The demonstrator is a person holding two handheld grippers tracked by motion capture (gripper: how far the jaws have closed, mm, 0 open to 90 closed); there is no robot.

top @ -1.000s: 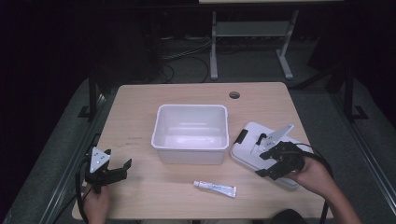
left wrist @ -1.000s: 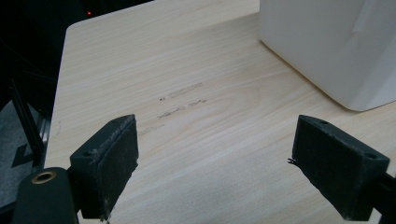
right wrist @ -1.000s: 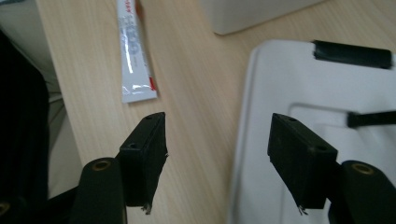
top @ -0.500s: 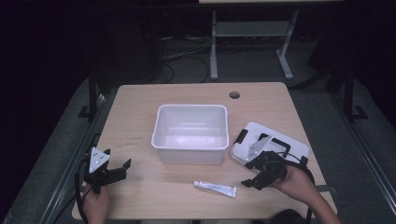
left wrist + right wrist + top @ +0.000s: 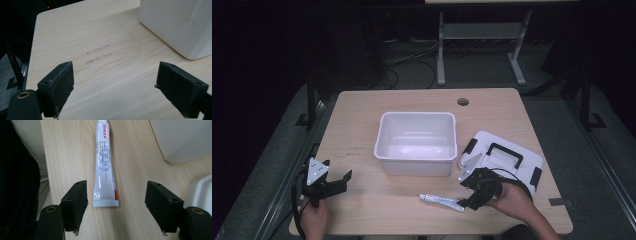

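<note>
White tube (image 5: 105, 165) with red lettering, white bin (image 5: 416, 142), pale wood-grain table (image 5: 362, 115).

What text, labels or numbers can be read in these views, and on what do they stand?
"999": seemingly, in red near the cap end of the tube; not certain.
Grey print along the tube's body: too blurred to read.
Faint marks on the table: not legible.
White bin, lid: no text visible.
</note>
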